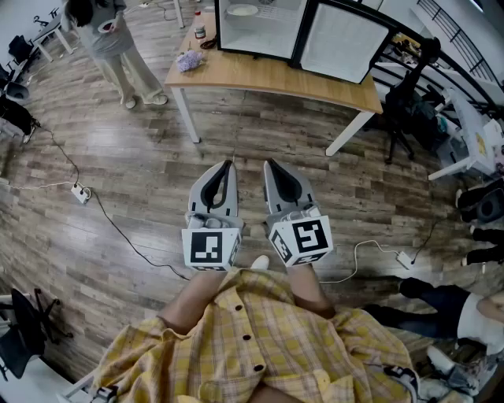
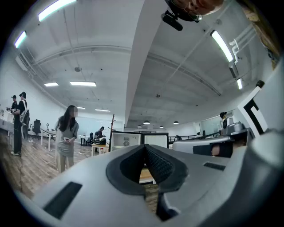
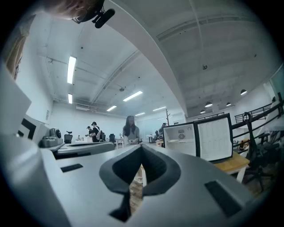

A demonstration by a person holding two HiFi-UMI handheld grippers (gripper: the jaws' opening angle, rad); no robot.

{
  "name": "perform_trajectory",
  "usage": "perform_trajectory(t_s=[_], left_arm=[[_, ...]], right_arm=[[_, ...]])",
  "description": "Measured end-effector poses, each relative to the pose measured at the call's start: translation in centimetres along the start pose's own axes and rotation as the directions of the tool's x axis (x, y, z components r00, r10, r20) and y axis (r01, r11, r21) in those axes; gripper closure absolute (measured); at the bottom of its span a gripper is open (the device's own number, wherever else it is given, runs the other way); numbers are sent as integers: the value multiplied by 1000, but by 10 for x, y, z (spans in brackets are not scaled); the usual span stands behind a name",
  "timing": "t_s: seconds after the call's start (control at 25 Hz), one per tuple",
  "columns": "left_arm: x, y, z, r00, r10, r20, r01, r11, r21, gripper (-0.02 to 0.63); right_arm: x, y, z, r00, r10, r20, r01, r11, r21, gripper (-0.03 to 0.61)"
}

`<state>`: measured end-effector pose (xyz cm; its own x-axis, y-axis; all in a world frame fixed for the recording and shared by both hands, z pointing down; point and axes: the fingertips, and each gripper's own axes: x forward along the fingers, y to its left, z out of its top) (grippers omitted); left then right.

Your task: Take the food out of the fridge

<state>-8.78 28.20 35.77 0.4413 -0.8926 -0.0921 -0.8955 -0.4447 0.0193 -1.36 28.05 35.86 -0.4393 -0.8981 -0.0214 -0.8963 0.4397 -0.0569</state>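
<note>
No writing could be read anywhere. The marker cube [image 1: 211, 248] on the left gripper [image 1: 229, 164] and the marker cube [image 1: 303, 240] on the right gripper [image 1: 268, 163] bore only black-and-white square patterns. A round label [image 3: 180, 135] on the back wall of the fridge [image 1: 264, 35] was too small to read.

Both grippers were held level, side by side, near the person in a yellow checked shirt [image 1: 260, 338]. They pointed toward the far table [image 1: 268, 79]. Each gripper's jaws were closed tip to tip, with nothing between them.

The fridge stood on the far side of the table, well apart from the grippers, with its door [image 1: 346, 47] swung open to the right. In the head view a pale round shape [image 1: 242, 10] lay inside it; whether this was food could not be told.

Only the head view showed the wood floor [image 1: 142, 157], a power strip [image 1: 80, 193] with its cable at the left, and a purple bundle [image 1: 189, 61] on the table's left end. Only the gripper views showed the ceiling light strips [image 2: 224, 44] and two people [image 2: 17, 122] at the far left. A standing person [image 1: 118, 47] in grey at the far left showed in all three views.
</note>
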Motion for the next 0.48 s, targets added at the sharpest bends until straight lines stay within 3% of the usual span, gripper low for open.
perform_trajectory(t_s=[0.48], left_arm=[[2,-12,-5,1000,1,-17,-1,1000,-8,606]], right_arm=[[-9,-8,1,1000,20,4,-20,1000,8,571]])
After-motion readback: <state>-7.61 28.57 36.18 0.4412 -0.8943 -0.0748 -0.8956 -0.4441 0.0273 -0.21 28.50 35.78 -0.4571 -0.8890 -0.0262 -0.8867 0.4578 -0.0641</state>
